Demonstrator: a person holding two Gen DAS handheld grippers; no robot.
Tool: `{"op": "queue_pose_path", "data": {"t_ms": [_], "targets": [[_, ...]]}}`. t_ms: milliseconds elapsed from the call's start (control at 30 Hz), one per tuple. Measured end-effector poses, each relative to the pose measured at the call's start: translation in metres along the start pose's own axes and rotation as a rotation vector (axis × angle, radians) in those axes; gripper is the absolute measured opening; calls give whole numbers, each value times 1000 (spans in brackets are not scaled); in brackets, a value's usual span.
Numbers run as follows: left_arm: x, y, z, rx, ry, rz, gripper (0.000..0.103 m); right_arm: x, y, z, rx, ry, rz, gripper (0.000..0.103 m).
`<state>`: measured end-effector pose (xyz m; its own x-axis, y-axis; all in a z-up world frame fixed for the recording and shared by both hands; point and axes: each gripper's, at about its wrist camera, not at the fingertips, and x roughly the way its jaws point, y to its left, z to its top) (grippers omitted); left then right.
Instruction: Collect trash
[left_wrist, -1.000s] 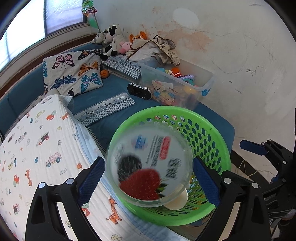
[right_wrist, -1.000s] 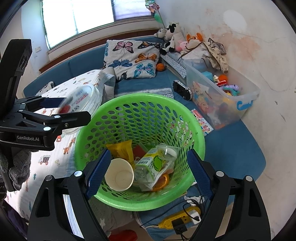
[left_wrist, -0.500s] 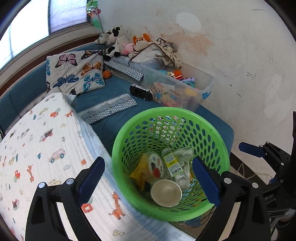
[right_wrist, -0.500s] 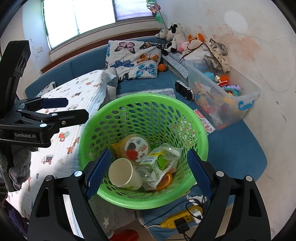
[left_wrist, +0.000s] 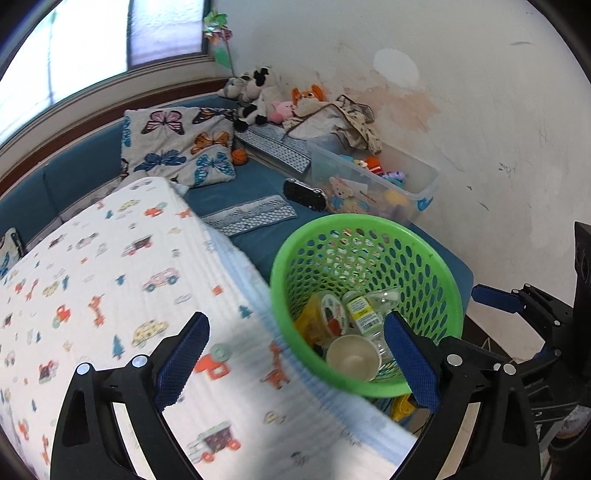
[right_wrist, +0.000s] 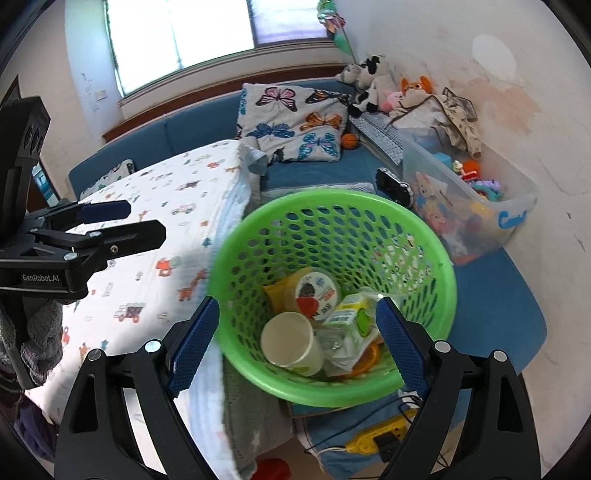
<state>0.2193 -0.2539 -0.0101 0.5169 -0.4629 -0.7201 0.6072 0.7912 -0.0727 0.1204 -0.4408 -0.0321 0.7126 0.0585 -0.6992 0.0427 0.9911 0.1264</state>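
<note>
A bed under a cartoon-print quilt is filling the left of the scene, and the green basket is sitting just right of it, holding a paper cup, a strawberry-labelled tub and a crushed bottle. The left gripper is hanging above the quilt's edge, jaws wide and empty. The right gripper is hovering over the basket, jaws opening, gripping nothing.

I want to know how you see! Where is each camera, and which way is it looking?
Left wrist: rides the left tool, looks down past the car-print blanket to the green basket; the right tool shows at right.
Right wrist: rides the right tool, opening and empty, over the basket; the left tool shows at left.
Both see the basket and paper cup.
</note>
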Motion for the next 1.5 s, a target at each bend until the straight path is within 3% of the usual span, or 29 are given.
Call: {"op": "queue_pose_path", "data": {"t_ms": [367,1000,1500], "targets": [[-46,33,-30,-50,-58,78,94,-9,44,-2,-62,-31,35,98],[-112,66,-76,-111,-149,216,96,-21,100,-19,-174,-72,13,99],[-154,90,-121,-181,-194,347,96,-34,130,-32,-166,-129,11,99]]}}
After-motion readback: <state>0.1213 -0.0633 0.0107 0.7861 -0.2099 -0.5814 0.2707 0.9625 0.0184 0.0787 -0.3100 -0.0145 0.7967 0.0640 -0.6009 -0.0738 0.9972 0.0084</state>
